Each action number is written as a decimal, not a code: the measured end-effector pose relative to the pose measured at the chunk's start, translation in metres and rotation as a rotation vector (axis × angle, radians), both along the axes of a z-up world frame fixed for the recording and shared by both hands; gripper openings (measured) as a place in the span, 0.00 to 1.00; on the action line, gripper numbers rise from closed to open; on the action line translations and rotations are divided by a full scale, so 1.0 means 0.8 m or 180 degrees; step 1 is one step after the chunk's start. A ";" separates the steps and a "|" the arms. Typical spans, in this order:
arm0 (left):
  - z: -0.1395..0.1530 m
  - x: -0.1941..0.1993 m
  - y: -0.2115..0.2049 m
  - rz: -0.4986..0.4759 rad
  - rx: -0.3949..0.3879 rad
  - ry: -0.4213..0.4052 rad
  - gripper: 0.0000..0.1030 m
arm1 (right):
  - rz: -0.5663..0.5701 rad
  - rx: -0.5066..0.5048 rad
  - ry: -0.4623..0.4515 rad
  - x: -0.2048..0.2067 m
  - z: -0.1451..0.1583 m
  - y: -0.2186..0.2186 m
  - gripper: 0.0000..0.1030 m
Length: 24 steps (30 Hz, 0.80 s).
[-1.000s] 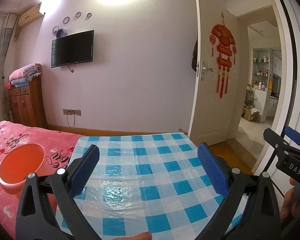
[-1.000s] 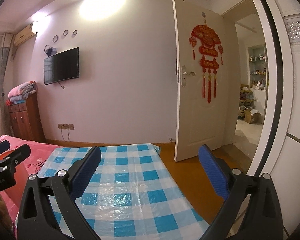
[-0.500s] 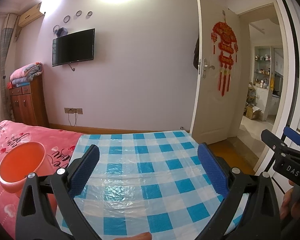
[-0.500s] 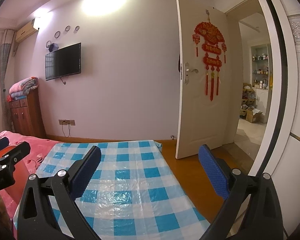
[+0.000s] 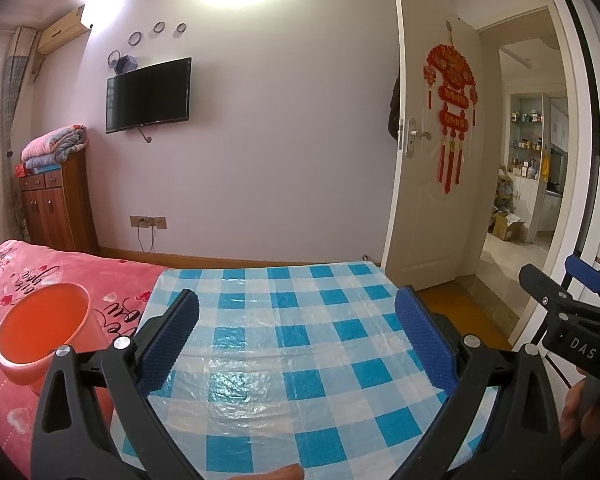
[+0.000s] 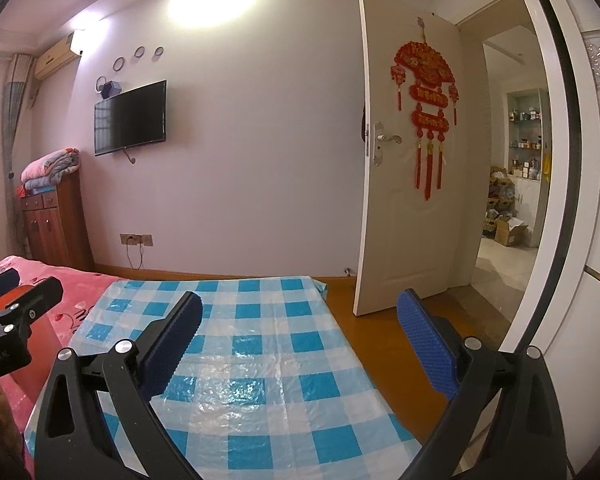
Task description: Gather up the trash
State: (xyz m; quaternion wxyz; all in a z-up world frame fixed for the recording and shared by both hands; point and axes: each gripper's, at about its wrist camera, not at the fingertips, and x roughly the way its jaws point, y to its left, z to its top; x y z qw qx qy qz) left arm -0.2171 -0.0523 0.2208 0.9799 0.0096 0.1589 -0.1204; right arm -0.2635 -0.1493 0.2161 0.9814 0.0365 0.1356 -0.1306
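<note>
My left gripper [image 5: 296, 316] is open and empty above a table with a blue and white checked plastic cloth [image 5: 284, 344]. An orange bin [image 5: 44, 336] stands to its left, against the pink bed. My right gripper [image 6: 300, 320] is open and empty over the same cloth [image 6: 252, 360], near its right edge. The right gripper also shows at the right edge of the left wrist view [image 5: 572, 304], and the left one at the left edge of the right wrist view [image 6: 16, 304]. No trash shows on the cloth.
A pink bed [image 5: 52, 276] lies left of the table. A wooden cabinet [image 5: 56, 200] with folded blankets stands at the far left. A white door [image 6: 404, 160] stands open on the right, over an orange floor [image 6: 380, 344].
Both views have shifted slightly, so the wall and door sit a little lower and closer. Both grippers stay open and empty.
</note>
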 end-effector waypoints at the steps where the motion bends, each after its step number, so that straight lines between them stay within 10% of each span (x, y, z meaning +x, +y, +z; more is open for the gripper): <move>1: -0.002 0.002 0.000 0.0005 -0.0003 0.0002 0.96 | 0.0001 -0.0003 0.0001 0.000 0.000 0.000 0.94; 24: -0.053 0.055 -0.011 0.0130 0.0112 0.0317 0.96 | 0.0198 0.0096 0.0258 0.061 -0.045 -0.011 0.94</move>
